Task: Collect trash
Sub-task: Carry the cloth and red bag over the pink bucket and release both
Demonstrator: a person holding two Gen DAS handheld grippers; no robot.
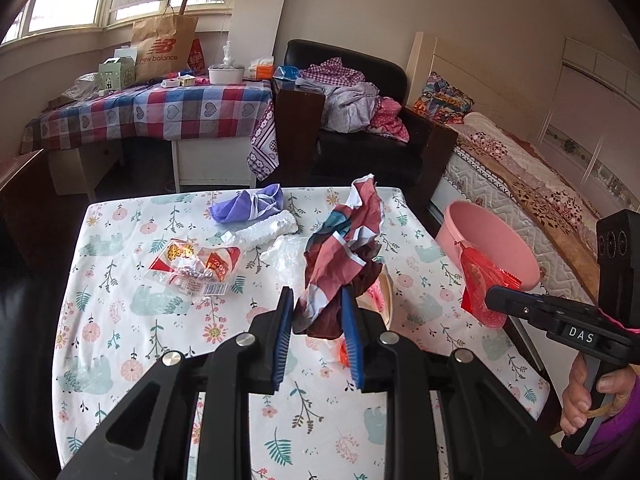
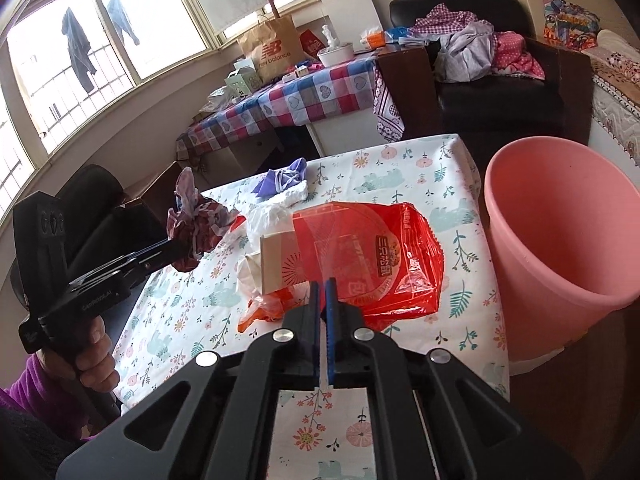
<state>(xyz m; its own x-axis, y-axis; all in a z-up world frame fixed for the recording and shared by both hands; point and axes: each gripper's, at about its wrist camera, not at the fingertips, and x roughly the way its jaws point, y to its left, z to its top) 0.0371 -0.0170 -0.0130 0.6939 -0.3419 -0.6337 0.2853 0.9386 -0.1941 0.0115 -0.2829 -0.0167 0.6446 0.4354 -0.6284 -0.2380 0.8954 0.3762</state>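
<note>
My left gripper has its jaws partly open, squeezing a crumpled dark red paper lifted above the flowery tabletop. More wrappers lie on the tabletop to its left. My right gripper has its jaws pinched tight on a red plastic bag. The pink bucket stands just beside the tabletop's right edge.

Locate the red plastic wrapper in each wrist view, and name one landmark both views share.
Left wrist view: red plastic wrapper at right, pinched in the right gripper, in front of the bucket.
Right wrist view: red plastic wrapper at centre, just beyond the gripper's fingertips.
Shared landmark: the pink bucket.
</note>
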